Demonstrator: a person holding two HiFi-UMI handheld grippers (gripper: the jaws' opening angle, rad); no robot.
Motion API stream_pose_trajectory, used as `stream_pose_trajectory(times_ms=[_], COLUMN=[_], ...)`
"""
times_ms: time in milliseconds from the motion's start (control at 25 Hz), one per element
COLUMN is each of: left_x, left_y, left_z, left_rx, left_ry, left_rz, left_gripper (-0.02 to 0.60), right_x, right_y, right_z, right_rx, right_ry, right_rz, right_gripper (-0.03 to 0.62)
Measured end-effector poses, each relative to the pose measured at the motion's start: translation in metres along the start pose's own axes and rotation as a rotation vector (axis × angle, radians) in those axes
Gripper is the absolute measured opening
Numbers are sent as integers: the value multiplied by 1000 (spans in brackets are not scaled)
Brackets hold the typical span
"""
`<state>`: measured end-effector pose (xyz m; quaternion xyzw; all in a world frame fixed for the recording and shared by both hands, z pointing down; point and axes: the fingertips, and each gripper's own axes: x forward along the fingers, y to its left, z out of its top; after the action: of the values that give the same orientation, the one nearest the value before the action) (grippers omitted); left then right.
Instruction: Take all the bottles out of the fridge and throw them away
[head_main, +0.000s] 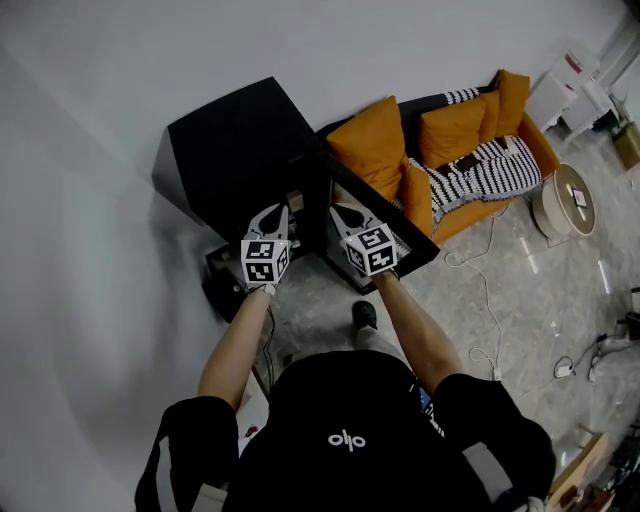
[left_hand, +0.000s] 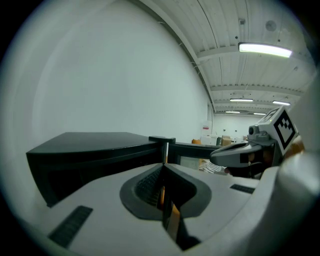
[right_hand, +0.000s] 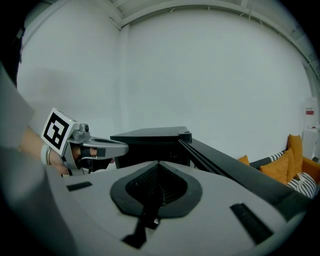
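Observation:
A black fridge stands against the white wall with its door swung open to the right. Both grippers hover side by side in front of the opening. My left gripper is shut with nothing in it, and so is my right gripper. In the left gripper view the shut left gripper points at the fridge top edge, with the right gripper beside it. The right gripper view has the shut right gripper below the fridge and door. No bottle shows clearly; the fridge's inside is dark.
An orange sofa with a striped blanket stands right of the fridge door. A round low table and cables lie on the tiled floor further right. The white wall runs along the left.

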<state>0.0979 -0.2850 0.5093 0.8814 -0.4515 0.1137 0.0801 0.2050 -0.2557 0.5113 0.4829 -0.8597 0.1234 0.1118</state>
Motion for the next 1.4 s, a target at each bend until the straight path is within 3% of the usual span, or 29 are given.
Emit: stream_pose_trajectory(times_ms=[520,1000,1400], left_x=[23,106,164], left_y=[13,55,73], left_z=[-71,-167,-221], left_rx=[5,-2,9], left_ry=[87,94,108], left_rz=[-31,-33,-29], left_gripper=[7,11,172], right_x=[27,93,120], right_y=[8,-14,-30], right_z=[-50,-124,-183], right_rx=[39,53,62], right_ry=[46,42,55], right_rz=[-21,-54,-71], right_gripper=[8,8,8])
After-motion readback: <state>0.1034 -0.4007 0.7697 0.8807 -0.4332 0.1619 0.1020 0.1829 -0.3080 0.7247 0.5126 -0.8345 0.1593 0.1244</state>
